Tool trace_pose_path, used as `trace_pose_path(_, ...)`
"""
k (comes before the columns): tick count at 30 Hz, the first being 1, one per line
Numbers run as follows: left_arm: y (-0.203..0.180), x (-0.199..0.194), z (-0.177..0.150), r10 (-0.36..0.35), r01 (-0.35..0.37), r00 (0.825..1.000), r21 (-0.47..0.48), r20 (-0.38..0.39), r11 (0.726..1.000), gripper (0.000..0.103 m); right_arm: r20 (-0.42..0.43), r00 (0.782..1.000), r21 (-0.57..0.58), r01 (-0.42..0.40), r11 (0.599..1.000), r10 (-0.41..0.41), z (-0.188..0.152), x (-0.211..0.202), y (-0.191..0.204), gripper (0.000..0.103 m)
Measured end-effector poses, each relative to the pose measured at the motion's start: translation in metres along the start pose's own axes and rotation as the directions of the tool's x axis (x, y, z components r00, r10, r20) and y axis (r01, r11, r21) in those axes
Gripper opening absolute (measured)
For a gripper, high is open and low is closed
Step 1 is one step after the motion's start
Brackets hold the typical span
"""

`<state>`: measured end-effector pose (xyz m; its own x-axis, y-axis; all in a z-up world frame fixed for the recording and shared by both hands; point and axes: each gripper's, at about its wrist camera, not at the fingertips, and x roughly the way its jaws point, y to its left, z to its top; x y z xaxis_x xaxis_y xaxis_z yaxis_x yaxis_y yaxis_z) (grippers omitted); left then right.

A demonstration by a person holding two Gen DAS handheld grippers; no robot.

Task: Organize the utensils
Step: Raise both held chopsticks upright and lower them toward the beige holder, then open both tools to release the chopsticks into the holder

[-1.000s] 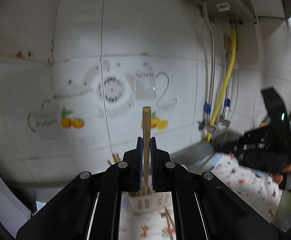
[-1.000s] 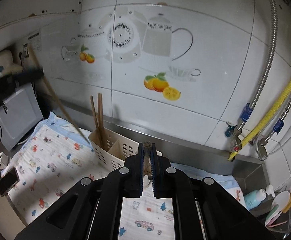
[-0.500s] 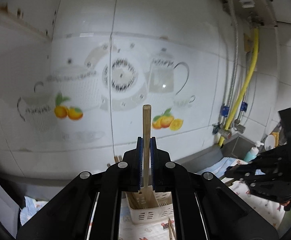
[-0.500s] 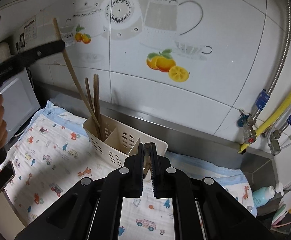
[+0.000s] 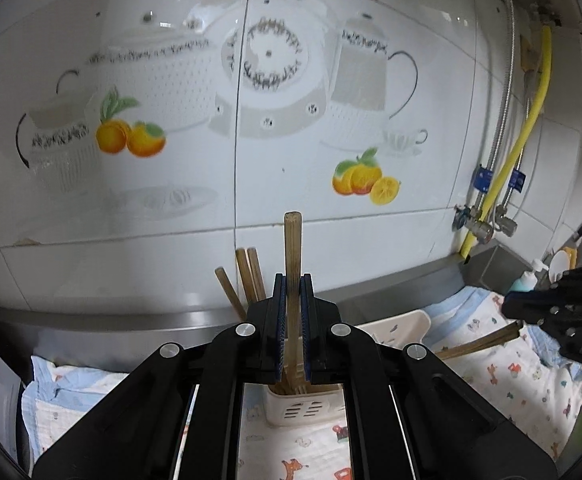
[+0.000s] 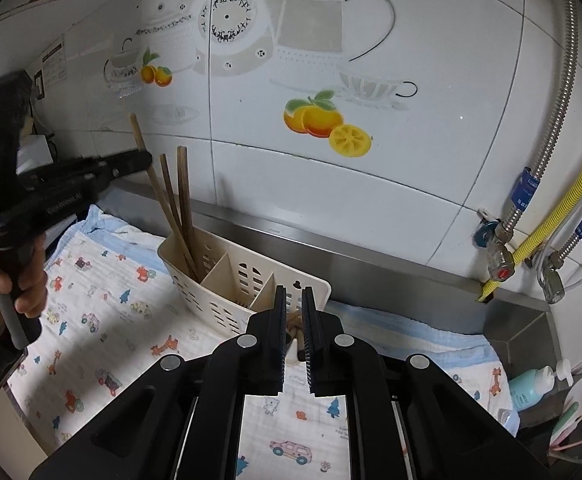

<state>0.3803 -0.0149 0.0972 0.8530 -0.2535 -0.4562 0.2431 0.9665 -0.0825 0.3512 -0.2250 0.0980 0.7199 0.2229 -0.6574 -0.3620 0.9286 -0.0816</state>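
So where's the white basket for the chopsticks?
In the right wrist view the white basket sits on the animal-print cloth, against the steel ledge under the tiled wall, just ahead of the right hand-held gripper.

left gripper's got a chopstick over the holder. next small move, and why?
Probably open the left gripper: it is shut on the chopstick, whose lower end already sits in the holder compartment with the other chopsticks.

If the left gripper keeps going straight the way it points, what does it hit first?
Probably the white utensil caddy just ahead and below the left gripper; its held chopstick already reaches into it. Depth is uncertain.
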Motion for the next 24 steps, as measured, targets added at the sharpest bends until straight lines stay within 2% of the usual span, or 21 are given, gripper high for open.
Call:
trace_pose_path(1, 0.0, 0.002, -0.001, 0.003, -0.003, 1.0, 0.002, -0.005, 1.0, 0.006, 0.003, 1.0, 0.0, 0.004, 1.0, -0.004, 0.0, -0.001, 0.0, 0.009)
trace_pose_path(3, 0.001, 0.004, -0.003, 0.002, -0.002, 1.0, 0.003, -0.014, 1.0, 0.006, 0.013, 1.0, 0.004, 0.004, 1.0, -0.004, 0.0, -0.005, -0.001, 0.017)
trace_pose_path(5, 0.001, 0.006, -0.004, -0.003, 0.003, 1.0, 0.001, -0.025, 1.0, 0.006, 0.032, 0.999, 0.008, 0.015, 1.0, -0.016, -0.001, -0.011, -0.002, 0.02)
trace_pose_path(11, 0.002, 0.005, -0.006, 0.001, -0.001, 1.0, 0.006, -0.029, 1.0, 0.008, 0.08, 0.996, 0.019, 0.028, 0.999, -0.03, -0.009, -0.033, -0.002, 0.022)
trace_pose_path(17, 0.004, -0.004, -0.006, 0.005, -0.005, 1.0, -0.007, -0.027, 1.0, 0.008, 0.129, 0.992, 0.046, 0.007, 0.999, -0.013, -0.024, -0.057, 0.003, 0.025)
trace_pose_path(22, 0.006, -0.025, -0.012, 0.008, -0.009, 1.0, -0.007, -0.012, 1.0, 0.009, 0.141, 0.99, 0.061, -0.019, 0.998, 0.01, -0.049, -0.067, 0.018, 0.025)
trace_pose_path(24, 0.007, -0.037, -0.021, 0.023, -0.023, 1.0, -0.004, -0.009, 1.0, 0.014, 0.131, 0.991, 0.058, -0.021, 0.998, 0.013, -0.064, -0.066, 0.029, 0.025)
